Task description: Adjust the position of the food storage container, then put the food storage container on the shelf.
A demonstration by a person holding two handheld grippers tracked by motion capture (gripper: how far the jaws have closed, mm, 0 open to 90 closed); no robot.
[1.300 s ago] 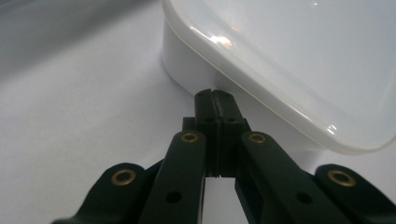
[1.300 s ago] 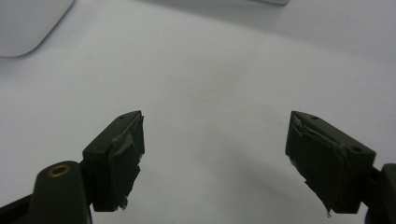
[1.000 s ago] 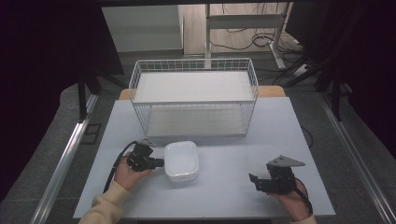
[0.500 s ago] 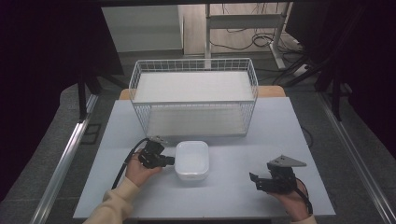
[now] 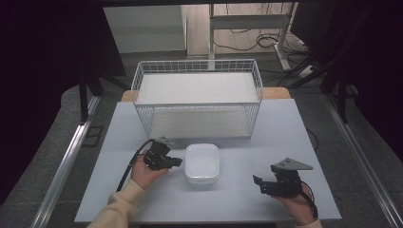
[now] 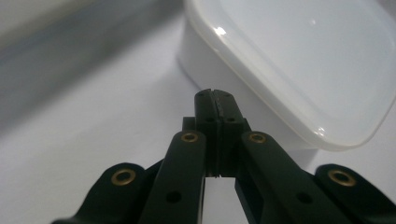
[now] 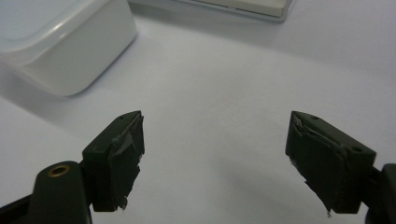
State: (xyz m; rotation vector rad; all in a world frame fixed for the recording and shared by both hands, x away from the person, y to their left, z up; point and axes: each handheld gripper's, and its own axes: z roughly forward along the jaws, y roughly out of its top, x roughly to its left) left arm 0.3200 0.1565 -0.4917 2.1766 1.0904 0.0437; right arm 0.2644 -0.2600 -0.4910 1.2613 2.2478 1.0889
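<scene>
Left gripper [image 6: 215, 100]: jaws pressed together, nothing between, tips just beside the white lidded container [image 5: 202, 163]. Right gripper [image 7: 215, 158] spread wide, container well apart ahead-left. High view adds wire basket [image 5: 197, 100] beyond both.

A lab-like recording space: pale grey bench [image 5: 294, 142] amid black curtains [image 5: 43, 57], loose floor cables [image 5: 247, 40], metal floor rails [image 5: 64, 161].

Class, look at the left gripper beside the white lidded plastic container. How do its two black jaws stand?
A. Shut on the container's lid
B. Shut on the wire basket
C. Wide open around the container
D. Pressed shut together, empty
D: in the left gripper view the left gripper's jaws meet with nothing between them, beside the white lidded plastic container.
</scene>
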